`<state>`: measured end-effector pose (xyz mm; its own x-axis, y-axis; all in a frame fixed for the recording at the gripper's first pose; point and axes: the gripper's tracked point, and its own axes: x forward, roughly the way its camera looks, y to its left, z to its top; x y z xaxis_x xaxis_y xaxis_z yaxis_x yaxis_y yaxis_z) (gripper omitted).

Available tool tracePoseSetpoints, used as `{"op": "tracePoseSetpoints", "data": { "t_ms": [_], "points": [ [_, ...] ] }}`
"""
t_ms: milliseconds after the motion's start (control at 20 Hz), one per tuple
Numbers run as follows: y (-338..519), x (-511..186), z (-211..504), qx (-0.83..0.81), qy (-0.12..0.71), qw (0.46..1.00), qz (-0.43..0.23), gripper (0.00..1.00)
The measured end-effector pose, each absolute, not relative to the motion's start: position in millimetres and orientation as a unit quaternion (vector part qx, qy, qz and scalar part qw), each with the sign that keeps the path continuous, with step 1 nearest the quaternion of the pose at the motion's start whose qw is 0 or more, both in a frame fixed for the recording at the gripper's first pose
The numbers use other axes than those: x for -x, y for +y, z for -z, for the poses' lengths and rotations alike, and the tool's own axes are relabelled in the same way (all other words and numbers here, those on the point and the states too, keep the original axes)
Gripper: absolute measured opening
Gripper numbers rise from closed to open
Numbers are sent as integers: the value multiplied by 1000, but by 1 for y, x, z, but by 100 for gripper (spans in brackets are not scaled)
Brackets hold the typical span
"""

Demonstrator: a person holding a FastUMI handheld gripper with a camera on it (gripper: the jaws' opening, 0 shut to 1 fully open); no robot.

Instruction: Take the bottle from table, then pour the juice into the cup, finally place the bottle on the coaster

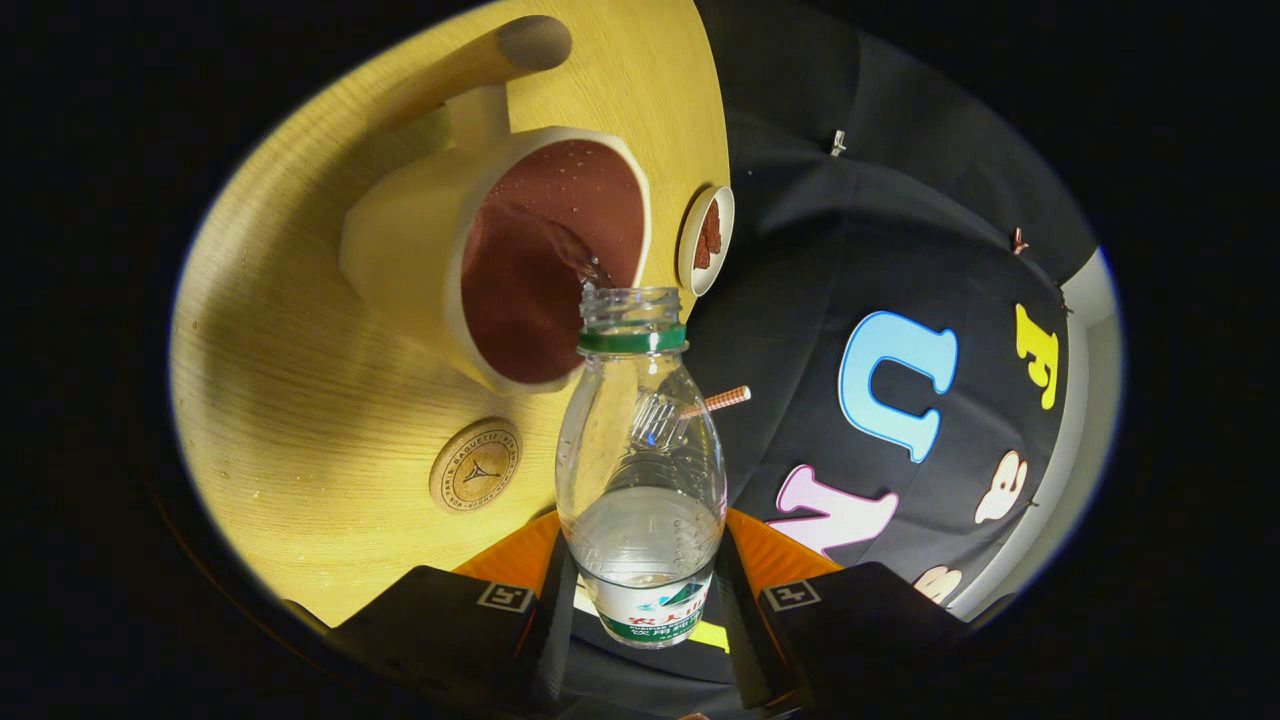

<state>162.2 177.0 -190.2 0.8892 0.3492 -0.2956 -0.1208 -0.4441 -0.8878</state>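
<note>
Clear plastic, capless, green ring at the neck: bottle [640, 470] clamped between both fingers of the gripper [642, 610], pads pressed on its labelled lower body from either side. Tipped over, mouth right at the rim of the cup [500, 255], a thin stream running from the mouth into it. Some liquid pooled low in the bottle, near the label. Cream outside, dark reddish-brown inside, that cup, standing just beyond the bottle on the pale wooden table [300, 400], handle on the side away from the bottle. Round cork coaster [476, 465] bare on the table, just beside the bottle and near the cup's base. Small white dish [706, 240] with something brown in it, beyond the bottle's mouth at the table's edge. Striped straw [722, 400] poking out from behind the bottle's shoulder.
</note>
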Motion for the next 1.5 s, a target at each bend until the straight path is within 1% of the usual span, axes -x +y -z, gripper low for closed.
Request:
{"op": "tracePoseSetpoints", "data": {
  "t_ms": [500,1000,1200,1500],
  "points": [
    [197,-174,178,839,-106,480,-235,68],
    [201,-172,170,855,-135,443,-235,68],
    [205,-167,161,865,-160,412,-237,68],
    [205,-166,157,869,-170,400,-236,68]
  ]
}}
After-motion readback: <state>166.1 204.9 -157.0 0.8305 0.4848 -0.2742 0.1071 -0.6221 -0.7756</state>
